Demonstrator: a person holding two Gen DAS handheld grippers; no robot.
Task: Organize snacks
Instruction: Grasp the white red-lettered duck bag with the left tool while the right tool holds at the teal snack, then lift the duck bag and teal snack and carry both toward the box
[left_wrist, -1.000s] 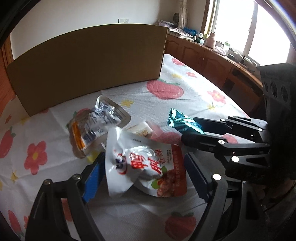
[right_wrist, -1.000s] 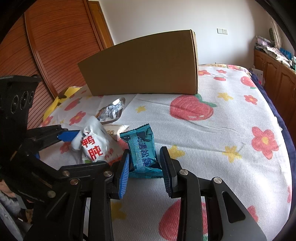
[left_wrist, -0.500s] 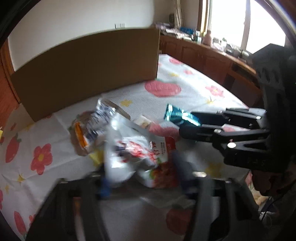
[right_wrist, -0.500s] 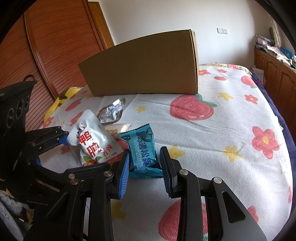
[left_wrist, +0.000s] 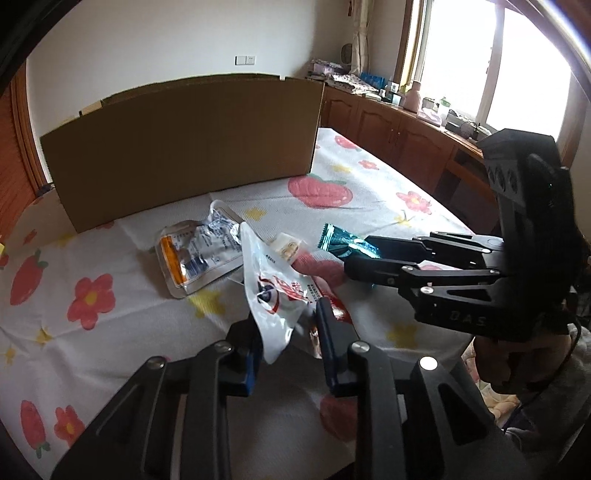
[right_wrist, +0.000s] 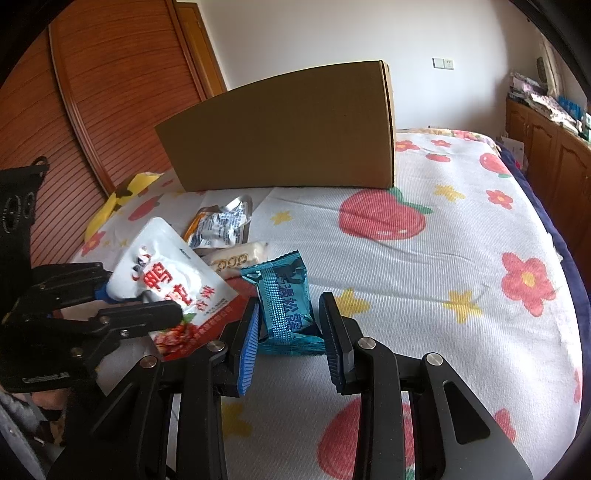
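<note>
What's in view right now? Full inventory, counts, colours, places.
Cardboard box: 1, brown, standing at the far side of the bedspread.
White-and-red snack pouch: 1, raised off the bedspread between the left gripper's fingers.
Teal snack packet: 1, upright between the right gripper's fingers.
Silver foil pouch: 1, silver with an orange edge, flat in front of the box.
Small cream packet: 1, cream, behind the teal packet.
Bedspread: 1, white with red strawberries and flowers.
Wooden cabinets: brown, under the window.
Left gripper: 1, black with blue pads, shut on the pouch.
Right gripper: 1, black with blue pads, jaws apart around the teal packet.
</note>
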